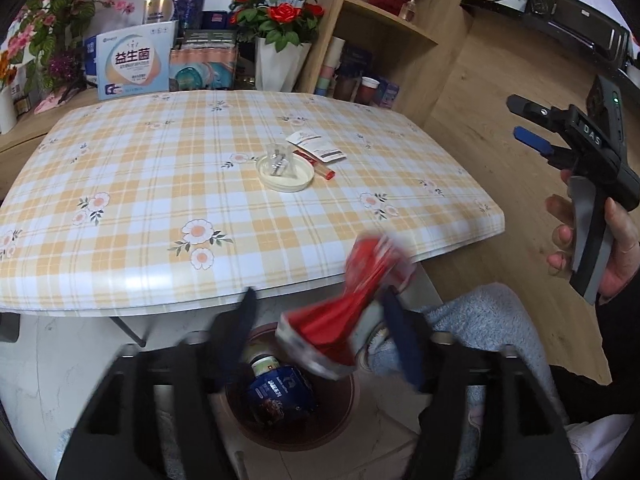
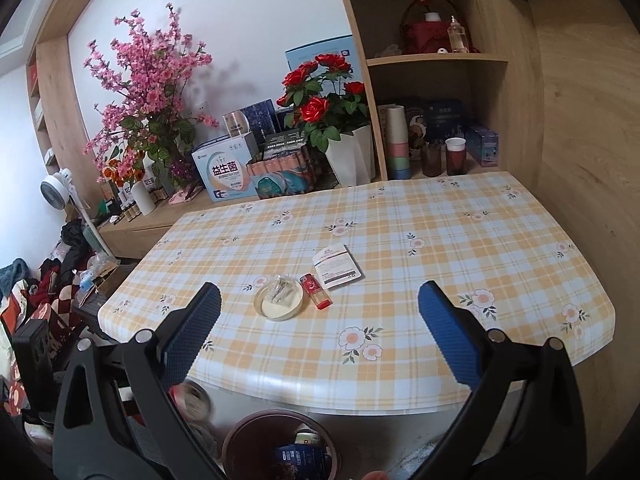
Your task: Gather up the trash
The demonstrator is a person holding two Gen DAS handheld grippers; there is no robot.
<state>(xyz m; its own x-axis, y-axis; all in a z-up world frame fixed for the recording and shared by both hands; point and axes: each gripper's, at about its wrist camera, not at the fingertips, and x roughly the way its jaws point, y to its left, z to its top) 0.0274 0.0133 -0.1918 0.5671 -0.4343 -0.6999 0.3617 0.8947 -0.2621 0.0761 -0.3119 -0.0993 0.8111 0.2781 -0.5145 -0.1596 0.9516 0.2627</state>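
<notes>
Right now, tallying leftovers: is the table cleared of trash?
No, a lidded dish, red lighter and paper packet lie on the table.

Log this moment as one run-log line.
left gripper: open, red can over bin | right gripper: open, empty | table: lid, lighter, card remain

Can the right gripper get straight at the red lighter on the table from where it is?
Probably yes: the right gripper is open and empty, and the red lighter lies exposed between the lid and the paper card.
</notes>
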